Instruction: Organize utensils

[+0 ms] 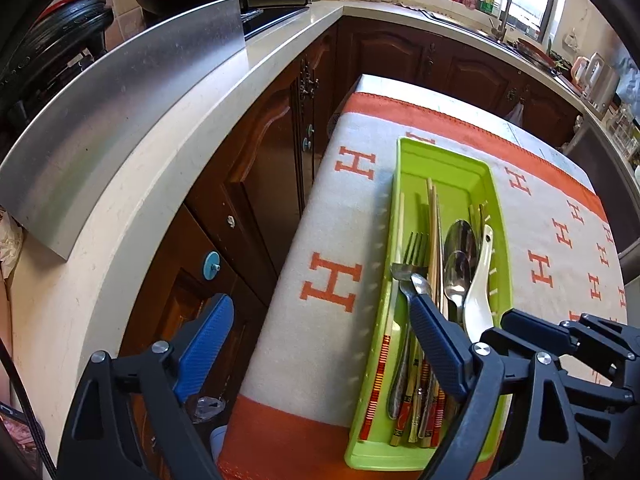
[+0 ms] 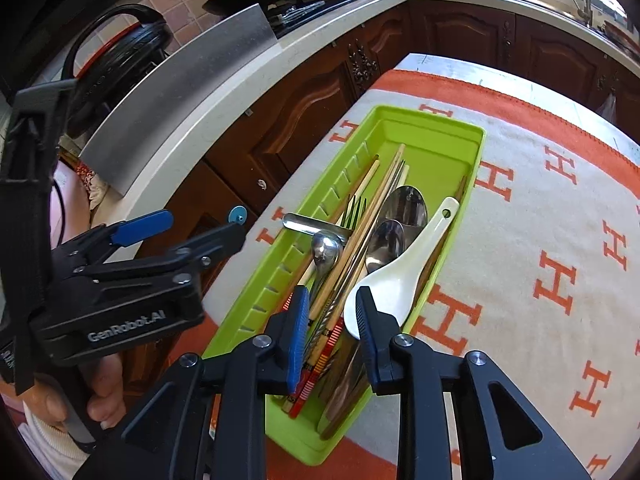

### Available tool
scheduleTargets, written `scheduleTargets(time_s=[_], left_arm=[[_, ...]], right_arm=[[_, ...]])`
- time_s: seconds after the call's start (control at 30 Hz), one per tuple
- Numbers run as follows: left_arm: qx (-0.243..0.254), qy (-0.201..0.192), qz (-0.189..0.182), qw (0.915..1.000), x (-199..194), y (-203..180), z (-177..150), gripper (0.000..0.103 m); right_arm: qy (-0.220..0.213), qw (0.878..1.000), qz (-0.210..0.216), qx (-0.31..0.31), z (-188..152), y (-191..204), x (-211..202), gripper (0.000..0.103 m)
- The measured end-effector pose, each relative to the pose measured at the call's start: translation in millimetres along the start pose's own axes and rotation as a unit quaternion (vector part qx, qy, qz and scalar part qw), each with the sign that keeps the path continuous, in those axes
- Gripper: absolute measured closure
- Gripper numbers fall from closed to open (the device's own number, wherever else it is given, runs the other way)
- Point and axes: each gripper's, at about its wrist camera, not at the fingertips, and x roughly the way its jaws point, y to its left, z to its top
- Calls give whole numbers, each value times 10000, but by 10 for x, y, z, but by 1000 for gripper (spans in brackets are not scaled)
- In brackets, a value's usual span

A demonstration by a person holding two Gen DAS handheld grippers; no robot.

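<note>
A lime-green tray (image 1: 440,164) (image 2: 440,126) lies on the H-patterned blanket. It holds a fork (image 1: 414,248) (image 2: 356,208), metal spoons (image 1: 460,236) (image 2: 404,204), a white ceramic spoon (image 1: 480,300) (image 2: 400,276) and several chopsticks (image 1: 434,220) (image 2: 384,184). My left gripper (image 1: 320,300) (image 2: 180,240) stands wide open and empty, its right finger over the tray's near left part, its left finger beyond the table edge. My right gripper (image 2: 331,294) (image 1: 560,340) hovers over the tray's near end, jaws slightly apart, chopstick handles between them and not pinched.
The orange and white blanket (image 1: 340,220) (image 2: 540,220) covers a table whose left edge runs close beside the tray. A pale countertop (image 1: 160,160) with a steel plate (image 1: 120,112) and dark wood cabinets (image 1: 260,168) stand to the left. A hand (image 2: 100,392) holds the left gripper.
</note>
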Motion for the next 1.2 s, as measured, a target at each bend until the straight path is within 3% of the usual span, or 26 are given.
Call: scheduleTargets(time_s=[0.17,0.37,0.5,0.87,1.2], left_arm=[[11,71,-50,10000,-13,-64,-50,13],[-54,340,-268,9990,20,-128,-115,12],[20,435,-309,9986,18,-197,-182,4],[242,404,-539,9974,-160,-515,-296,1],[729,122,-757,9944,-492,-1104,-395,1]], right_arm=[[-51,9999,-70,54,-60,-74,-136,77],[-163,9994,-234,186,-164,-237,-308,67],[-227,9989,-335,243,-257,-346,-413,66],[-454,9960,-626,445,-568,-675,-706,61],[-974,9870,-1007,785,-982,-1076,-1333,52]])
